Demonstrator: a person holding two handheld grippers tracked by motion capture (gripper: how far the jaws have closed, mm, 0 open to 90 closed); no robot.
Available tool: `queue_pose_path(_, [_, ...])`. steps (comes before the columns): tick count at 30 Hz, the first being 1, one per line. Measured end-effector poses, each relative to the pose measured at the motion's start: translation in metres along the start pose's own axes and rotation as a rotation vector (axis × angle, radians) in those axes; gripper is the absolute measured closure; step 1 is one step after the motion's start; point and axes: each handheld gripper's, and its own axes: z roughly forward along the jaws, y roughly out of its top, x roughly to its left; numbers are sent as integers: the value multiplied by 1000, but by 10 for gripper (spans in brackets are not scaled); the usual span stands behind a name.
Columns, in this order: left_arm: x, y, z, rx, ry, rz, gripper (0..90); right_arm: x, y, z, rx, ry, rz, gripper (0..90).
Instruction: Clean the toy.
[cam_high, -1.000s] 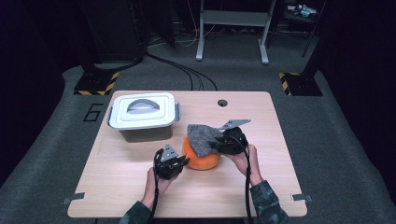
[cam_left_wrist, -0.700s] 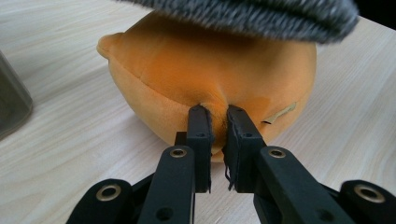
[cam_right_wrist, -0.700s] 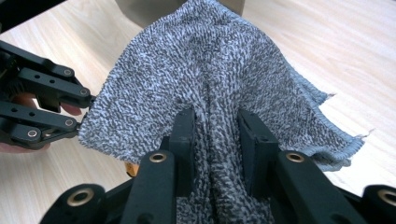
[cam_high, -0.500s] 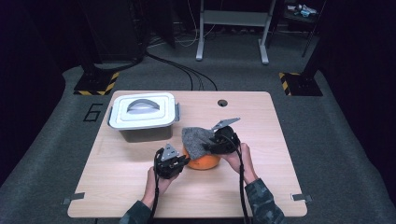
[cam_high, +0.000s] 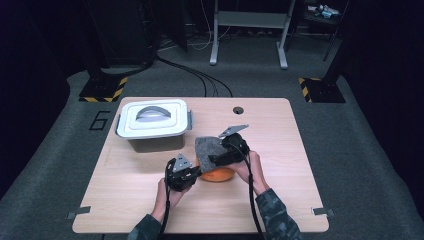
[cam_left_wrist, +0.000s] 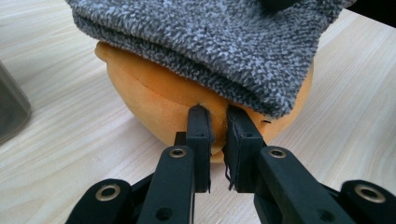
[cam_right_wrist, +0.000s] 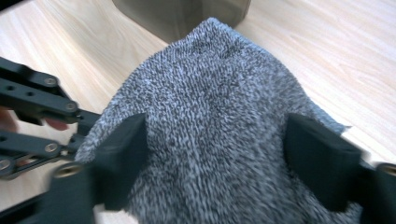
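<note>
With your left tool (cam_left_wrist: 217, 122) pinching the orange bowl's (cam_left_wrist: 154, 98) rim near the lidded box (cam_high: 154, 123) and your right tool (cam_right_wrist: 224, 154) just spreading, the grey cloth (cam_right_wrist: 210, 112) draped on it could slide off.

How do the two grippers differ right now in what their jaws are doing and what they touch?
The left gripper has its jaws pinched shut on the edge of the orange bowl; the right gripper has jaws spread wide, just opening, with the grey cloth between them. The left sits low at the bowl's side; the right comes over the top. Both are black and hand-held.
</note>
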Motion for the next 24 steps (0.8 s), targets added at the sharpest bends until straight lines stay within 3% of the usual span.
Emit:
queue_pose_path(4, [0, -1, 0, 5, -2, 7, 833, 2, -1, 3, -19, -22, 23, 553])
queue_pose_path(8, [-1, -1, 1, -5, 0, 6, 836, -2, -4, 3, -49, -33, 31, 685])
queue_pose_path(11, [-1, -2, 1, -8, -2, 6, 837, -7, -6, 2, -53, -39, 51, 723])
queue_pose_path(12, [-1, -2, 1, -8, -2, 7, 838, -7, -6, 1, -46, -37, 77, 729])
queue_pose_path(16, [-1, -4, 0, -11, 2, 7, 839, -14, -9, 0, -63, -51, 73, 739])
queue_pose_path(24, [0, -7, 0, -6, -3, 13, 839, -30, -20, -6, -57, -98, 128, 747])
